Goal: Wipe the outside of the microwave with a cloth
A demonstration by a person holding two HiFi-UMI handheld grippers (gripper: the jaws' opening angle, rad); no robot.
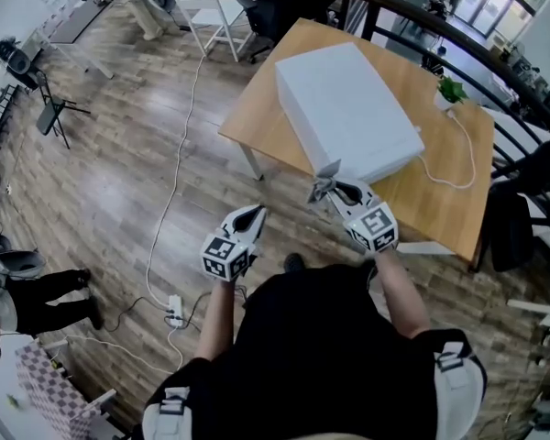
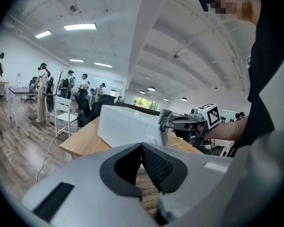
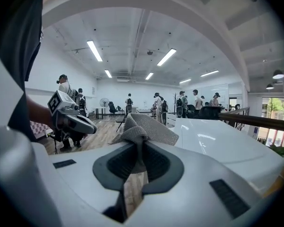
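— Two hand-held grippers in frame, held by one person and seen from above. What is the right hand-held gripper doing?
— Pinching a grey cloth. Its own view shows the jaws pressed together on a bunched fold, with the rest of the cloth fanning out past the tips
— And where is the cloth in relation to the microwave?
— Just beside the near corner of the white box, at the end facing the person. Whether the fabric actually touches the casing cannot be told from any view
— The microwave itself?
— It stands on a wooden tabletop and takes up a large part of it. A small green plant stands on the wood on its far side
— The left hand-held gripper?
— Held to the left of the other, over the plank floor and clear of the tabletop edge. Its jaws are pressed together with nothing between them. Its view looks toward the microwave's near end, with the cloth and the right hand-held gripper at the right of the picture
— Anything else worth a line?
— A power strip lies on the boards near the person's feet. Another person stands at the left edge, and more people and office chairs show far back in both gripper views
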